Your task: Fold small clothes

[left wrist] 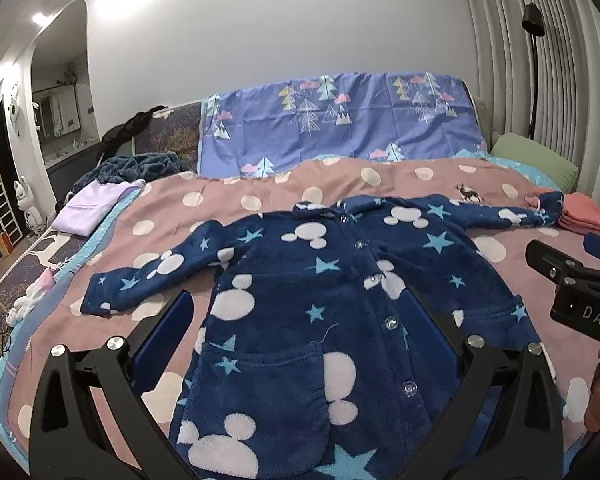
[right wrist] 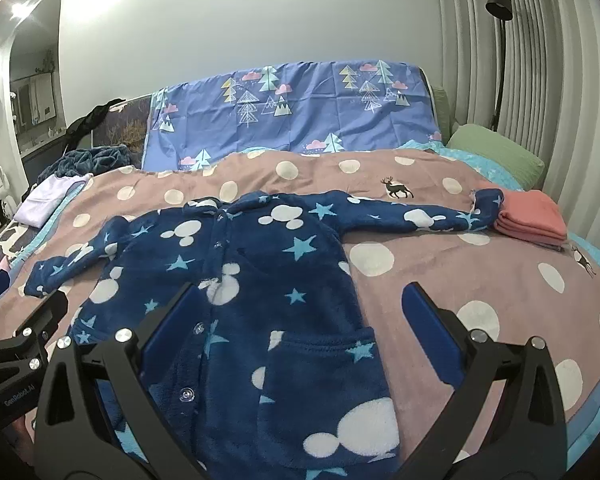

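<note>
One navy fleece child's coat (left wrist: 320, 320) with white mouse heads and pale blue stars lay flat, buttoned, sleeves spread, at the near edge of the pink white-dotted blanket (left wrist: 260, 196). Two pockets on it. One stack of folded coral cloths (right wrist: 532, 218) touched its sleeve cuff near the blanket's right edge. One folded lilac garment (left wrist: 90, 210) lay at the far left corner. One left gripper (left wrist: 300, 340) and one right gripper (right wrist: 304, 332), both spread wide, held nothing.

left gripper (left wrist: 300, 320) and right gripper (right wrist: 304, 312), jaws wide apart, empty
</note>
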A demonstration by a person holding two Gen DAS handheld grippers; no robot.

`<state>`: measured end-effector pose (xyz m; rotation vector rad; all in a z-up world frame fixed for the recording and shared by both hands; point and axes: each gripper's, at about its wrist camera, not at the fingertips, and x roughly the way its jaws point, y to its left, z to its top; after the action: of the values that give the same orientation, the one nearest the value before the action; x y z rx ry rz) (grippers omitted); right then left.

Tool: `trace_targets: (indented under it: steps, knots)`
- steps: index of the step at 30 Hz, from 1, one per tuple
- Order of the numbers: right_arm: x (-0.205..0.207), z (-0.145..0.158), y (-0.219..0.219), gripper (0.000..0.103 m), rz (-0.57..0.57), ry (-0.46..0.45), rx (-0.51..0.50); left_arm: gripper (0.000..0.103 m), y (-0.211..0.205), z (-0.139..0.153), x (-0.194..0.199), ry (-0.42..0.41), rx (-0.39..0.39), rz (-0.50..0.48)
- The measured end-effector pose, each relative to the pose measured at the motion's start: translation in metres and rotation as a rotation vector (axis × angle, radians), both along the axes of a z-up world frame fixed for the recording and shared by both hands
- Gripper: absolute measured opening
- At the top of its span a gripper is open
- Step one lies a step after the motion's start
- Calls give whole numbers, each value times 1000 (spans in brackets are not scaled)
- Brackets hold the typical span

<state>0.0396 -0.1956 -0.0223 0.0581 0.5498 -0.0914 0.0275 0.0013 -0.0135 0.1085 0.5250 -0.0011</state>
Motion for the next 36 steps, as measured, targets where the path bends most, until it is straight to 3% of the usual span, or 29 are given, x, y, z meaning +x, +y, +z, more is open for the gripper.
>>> trace_targets:
  steps: [7,36]
  knots:
    - [1,-1,4,101,13,13,-2,102,-4,-4,6,61,-15,-52]
    - [0,-6,11,101,29,23,-9,102,-12,-12,3,54,-38,-50]
